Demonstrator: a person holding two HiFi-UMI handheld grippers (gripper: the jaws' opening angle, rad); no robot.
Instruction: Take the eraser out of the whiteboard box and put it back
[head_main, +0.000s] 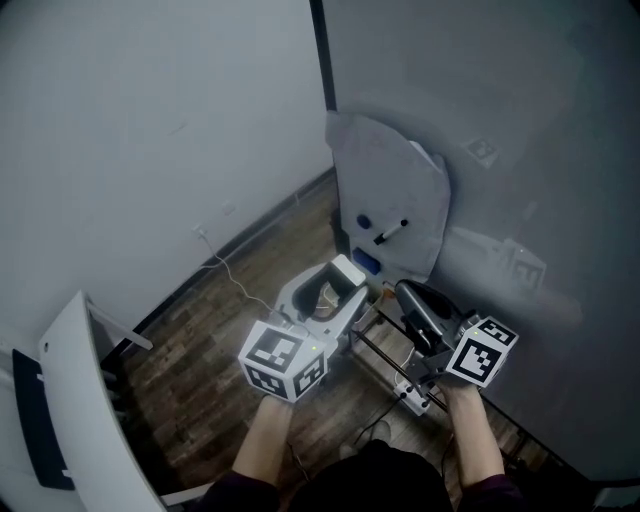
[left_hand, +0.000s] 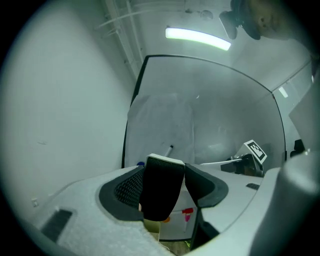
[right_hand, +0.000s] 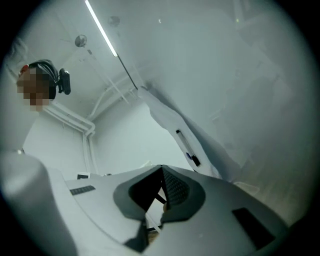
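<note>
the whiteboard (head_main: 520, 150) filled the right side, and the box (head_main: 395, 180) hung on it with a marker (head_main: 390, 233) inside. just below the box, the left gripper (head_main: 335, 288) had its jaws clamped on the eraser (left_hand: 161, 187), which was out of the box. beside it, the right gripper (right_hand: 160, 175) seemed closed on nothing. the eraser looked light, with a stiff white back and soft felt; a grip across its long sides should hold it.

Two grippers, left gripper (head_main: 340, 285) and right gripper (head_main: 410, 296), one eraser (left_hand: 162, 190), one marker (head_main: 390, 232), one whiteboard (head_main: 480, 120)
</note>
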